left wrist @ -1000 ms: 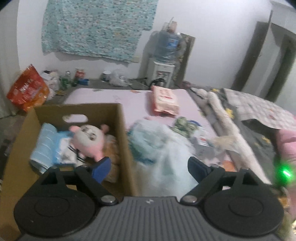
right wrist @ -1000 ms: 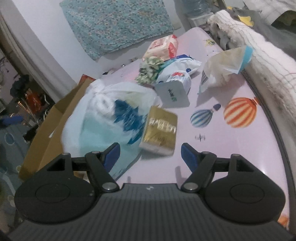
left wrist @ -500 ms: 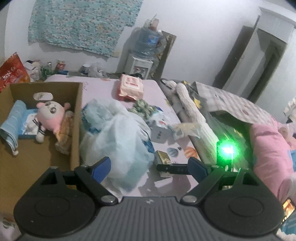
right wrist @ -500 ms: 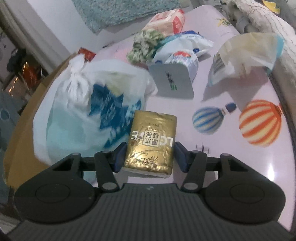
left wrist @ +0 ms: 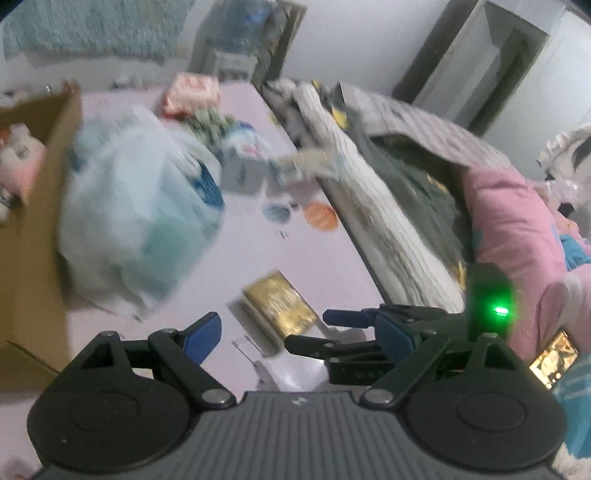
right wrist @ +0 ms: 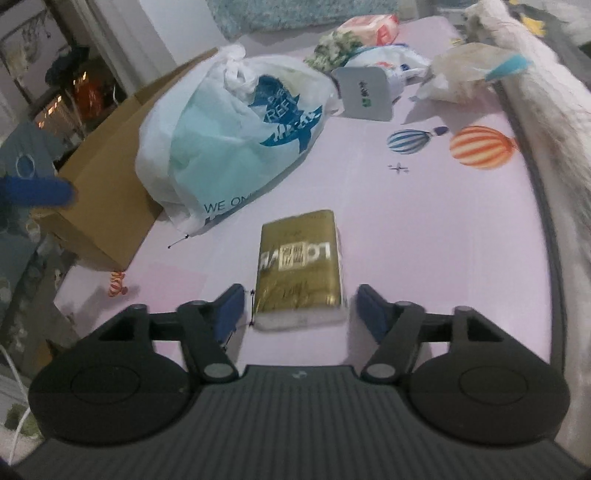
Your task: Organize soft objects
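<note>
A gold tissue pack [right wrist: 300, 273] lies flat on the pink sheet, its near end between my right gripper's open fingers [right wrist: 301, 306]; the pads stand apart from it. It also shows in the left wrist view [left wrist: 279, 306], with the right gripper [left wrist: 317, 330] just beside it. My left gripper [left wrist: 295, 332] is open and empty above the sheet. A white and teal plastic bag [right wrist: 236, 136] sits next to the cardboard box [right wrist: 107, 192]. The box holds a pink plush toy [left wrist: 14, 162].
Further back lie a white tissue pack [right wrist: 365, 96], a green knitted item [right wrist: 332, 50], a red-and-white wipes pack [right wrist: 373, 26] and a crumpled wrapper [right wrist: 465, 70]. A rolled blanket [right wrist: 546, 122] lines the right edge. Pink bedding [left wrist: 517, 236] lies to the right.
My right gripper has opened and let go of the gold pack, which now lies on the sheet. My left gripper has swung right, away from the box, toward the pack.
</note>
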{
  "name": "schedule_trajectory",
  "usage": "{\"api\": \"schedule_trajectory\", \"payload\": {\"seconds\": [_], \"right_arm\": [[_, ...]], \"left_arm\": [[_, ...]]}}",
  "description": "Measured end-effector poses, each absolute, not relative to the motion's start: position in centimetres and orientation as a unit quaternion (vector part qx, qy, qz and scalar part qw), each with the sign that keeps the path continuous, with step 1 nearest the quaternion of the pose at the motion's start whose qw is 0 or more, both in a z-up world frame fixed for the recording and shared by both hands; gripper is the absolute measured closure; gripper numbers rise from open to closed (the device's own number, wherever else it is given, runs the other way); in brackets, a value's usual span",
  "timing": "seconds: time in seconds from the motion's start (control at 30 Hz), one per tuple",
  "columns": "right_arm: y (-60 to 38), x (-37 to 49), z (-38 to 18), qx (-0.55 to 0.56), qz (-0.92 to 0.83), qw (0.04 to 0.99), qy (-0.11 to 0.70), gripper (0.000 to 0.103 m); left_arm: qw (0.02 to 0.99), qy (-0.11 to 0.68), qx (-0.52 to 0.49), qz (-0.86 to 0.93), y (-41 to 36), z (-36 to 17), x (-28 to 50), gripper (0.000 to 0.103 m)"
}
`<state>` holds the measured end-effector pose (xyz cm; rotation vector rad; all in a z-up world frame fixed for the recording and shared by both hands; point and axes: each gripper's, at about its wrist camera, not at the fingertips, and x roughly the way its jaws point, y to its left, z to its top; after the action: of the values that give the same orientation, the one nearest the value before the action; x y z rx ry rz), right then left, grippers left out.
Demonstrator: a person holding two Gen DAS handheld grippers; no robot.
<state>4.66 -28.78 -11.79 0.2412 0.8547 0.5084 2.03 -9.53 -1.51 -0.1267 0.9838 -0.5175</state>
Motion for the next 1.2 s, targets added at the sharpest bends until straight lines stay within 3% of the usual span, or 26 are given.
{"api": "schedule_trajectory", "payload": {"seconds": [0.33, 0.6, 0.87, 1.2], "right_arm": [[-33.6, -0.9, -11.6, 0.17, 0.213, 0.885, 0.378, 0.029], [-35.0, -1.1, -12.4, 0.189, 0.195, 0.885, 0.377, 0.028], [-34.5, -0.7, -12.8, 0.184, 0.187, 0.885, 0.385, 0.028], [-35.3, 1.2, -11.7, 0.193, 0.162, 0.892, 0.376, 0.028]], "left_arm": [[0.801, 0.551, -0.113, -0.207, -12.3, -7.4, 7.3, 0.012], [0.797, 0.57, -0.098, -0.171, -14.5, -10.2, 9.8, 0.013], [0.806, 0.565, -0.062, -0.164, -15.5, -11.4, 10.4, 0.036], [0.813, 0.552, -0.046, -0.178, -13.0, -11.3, 9.4, 0.041]]}}
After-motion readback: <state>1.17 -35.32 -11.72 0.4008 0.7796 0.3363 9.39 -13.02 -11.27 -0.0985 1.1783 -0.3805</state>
